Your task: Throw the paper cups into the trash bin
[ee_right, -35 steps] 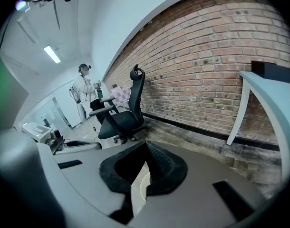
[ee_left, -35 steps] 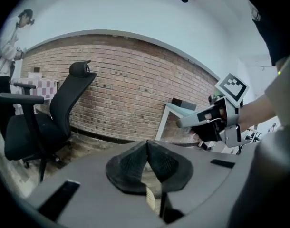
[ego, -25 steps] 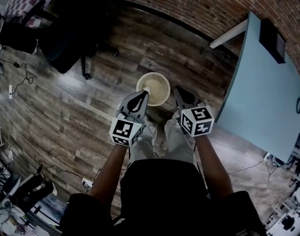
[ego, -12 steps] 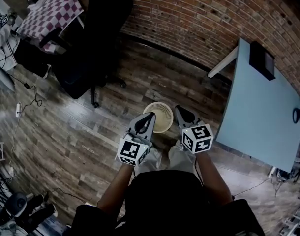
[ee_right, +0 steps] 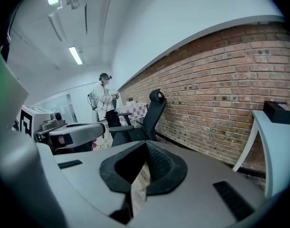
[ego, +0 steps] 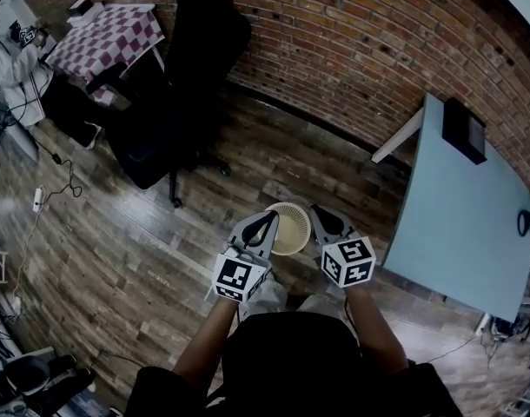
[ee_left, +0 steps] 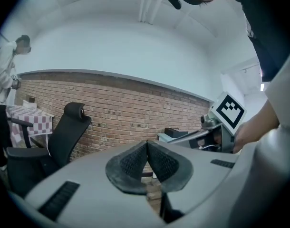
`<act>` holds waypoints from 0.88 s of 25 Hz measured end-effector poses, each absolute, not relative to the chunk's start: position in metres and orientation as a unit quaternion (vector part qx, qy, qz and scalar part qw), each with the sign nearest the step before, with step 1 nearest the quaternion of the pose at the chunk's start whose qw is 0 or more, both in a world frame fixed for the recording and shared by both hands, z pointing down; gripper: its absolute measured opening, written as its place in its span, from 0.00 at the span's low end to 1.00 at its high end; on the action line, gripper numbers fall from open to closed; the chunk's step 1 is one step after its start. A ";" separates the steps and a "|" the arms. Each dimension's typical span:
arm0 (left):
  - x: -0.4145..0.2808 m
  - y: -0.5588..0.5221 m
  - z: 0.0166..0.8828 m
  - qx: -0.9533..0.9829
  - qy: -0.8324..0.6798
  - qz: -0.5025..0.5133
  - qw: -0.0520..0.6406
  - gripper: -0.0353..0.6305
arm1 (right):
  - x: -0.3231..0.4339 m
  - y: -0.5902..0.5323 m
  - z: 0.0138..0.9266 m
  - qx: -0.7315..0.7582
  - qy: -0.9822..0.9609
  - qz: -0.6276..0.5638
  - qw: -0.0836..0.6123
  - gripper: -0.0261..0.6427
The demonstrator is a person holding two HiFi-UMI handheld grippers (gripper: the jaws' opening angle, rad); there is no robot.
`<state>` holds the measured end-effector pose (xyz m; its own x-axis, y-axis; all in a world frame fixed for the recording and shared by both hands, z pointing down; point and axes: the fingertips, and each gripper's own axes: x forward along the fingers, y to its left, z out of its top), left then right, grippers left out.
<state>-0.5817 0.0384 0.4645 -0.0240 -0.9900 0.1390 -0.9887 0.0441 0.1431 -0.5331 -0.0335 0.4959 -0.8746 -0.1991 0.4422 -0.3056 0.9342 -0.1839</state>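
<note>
A round cream trash bin [ego: 291, 229] stands on the wood floor, right in front of the person's legs. My left gripper [ego: 267, 219] hangs over the bin's left rim and my right gripper [ego: 321, 214] over its right rim. In the left gripper view the left gripper [ee_left: 146, 144] has its pads pressed together with nothing between them. In the right gripper view the right gripper [ee_right: 146, 147] is shut too, and only floor shows below the pads. No paper cup shows in any view. What lies inside the bin I cannot make out.
A black office chair [ego: 192, 68] stands at the back left before the brick wall [ego: 352, 42]. A light blue table [ego: 465, 207] with a black box [ego: 464, 130] fills the right. A checked table [ego: 110, 35] and a person [ego: 6, 50] are far left.
Both grippers have risen together and stayed shut. The head view has tilted up, so more of the brick wall and the chair shows and the bin looks smaller.
</note>
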 end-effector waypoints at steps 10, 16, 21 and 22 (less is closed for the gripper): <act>-0.568 0.039 0.441 0.677 -0.732 -0.006 0.081 0.07 | -0.515 -0.035 0.465 0.124 -0.968 0.117 0.182 0.05; -0.547 0.037 0.421 0.668 -0.741 -0.012 0.069 0.07 | -0.494 -0.040 0.443 0.118 -0.974 0.111 0.159 0.05; -0.530 0.037 0.407 0.664 -0.745 -0.015 0.063 0.07 | -0.478 -0.037 0.422 0.113 -0.979 0.109 0.134 0.05; -0.526 0.036 0.404 0.664 -0.745 -0.017 0.063 0.07 | -0.474 -0.037 0.417 0.112 -0.979 0.109 0.129 0.05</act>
<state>-0.5257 0.0363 0.4041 -0.1102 -0.9914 0.0703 -0.9871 0.1174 0.1090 -0.4743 -0.0368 0.4172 -0.9416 -0.1910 0.2774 -0.2471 0.9514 -0.1839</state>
